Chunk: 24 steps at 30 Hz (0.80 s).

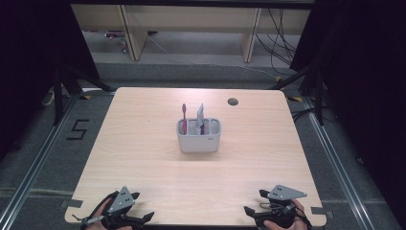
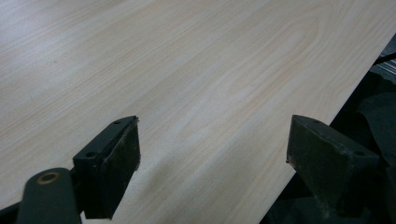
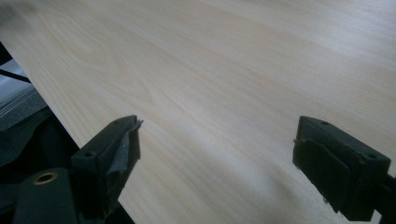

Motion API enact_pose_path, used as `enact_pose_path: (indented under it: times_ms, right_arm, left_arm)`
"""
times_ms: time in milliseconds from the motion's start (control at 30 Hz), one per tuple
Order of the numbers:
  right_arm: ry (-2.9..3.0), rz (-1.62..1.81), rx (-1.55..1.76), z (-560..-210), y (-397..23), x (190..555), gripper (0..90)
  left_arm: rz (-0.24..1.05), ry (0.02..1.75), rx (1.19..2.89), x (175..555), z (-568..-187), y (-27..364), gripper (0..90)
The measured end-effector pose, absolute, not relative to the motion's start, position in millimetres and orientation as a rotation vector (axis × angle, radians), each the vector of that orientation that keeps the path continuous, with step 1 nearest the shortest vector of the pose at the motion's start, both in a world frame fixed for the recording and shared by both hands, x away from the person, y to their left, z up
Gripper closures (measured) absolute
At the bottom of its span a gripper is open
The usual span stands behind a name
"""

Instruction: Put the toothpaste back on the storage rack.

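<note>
Here both the left gripper [image 1: 125, 214] and right gripper [image 1: 268, 209] rest low at the table [image 1: 143, 143] edge, jaws spread, grasping nothing

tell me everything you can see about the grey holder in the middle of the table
The grey holder is a small rounded-rectangle caddy, plastic by its look, standing upright mid-table. Its open top is split into compartments. A pink toothbrush stands upright at its left, a grey tube near the middle. The right compartment looks empty. Nothing else touches it.

Surroundings: pale wood table [image 1: 143, 167], grey floor.
Round cable hole [image 1: 233, 101] near the table's far edge; taped "5" [image 1: 78, 129] on the floor at left; loose cables [image 1: 280, 43] hanging at far right.
</note>
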State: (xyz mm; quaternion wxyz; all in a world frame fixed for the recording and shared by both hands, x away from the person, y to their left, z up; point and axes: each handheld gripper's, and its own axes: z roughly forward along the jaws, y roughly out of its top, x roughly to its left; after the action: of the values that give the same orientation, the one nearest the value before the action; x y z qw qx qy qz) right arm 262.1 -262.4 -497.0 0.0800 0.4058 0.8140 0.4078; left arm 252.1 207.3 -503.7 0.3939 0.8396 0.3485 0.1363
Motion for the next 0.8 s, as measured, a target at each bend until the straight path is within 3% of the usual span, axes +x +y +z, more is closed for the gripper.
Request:
enact_pose_path:
  times_ms: [800]
  right_arm:
    - [2.468, 1.148, 1.136, -502.2, -259.9, 258.3, 15.7]
  left_arm:
    - [0.359, 0.877, 2.155, 253.2, -503.0, 209.2, 16.8]
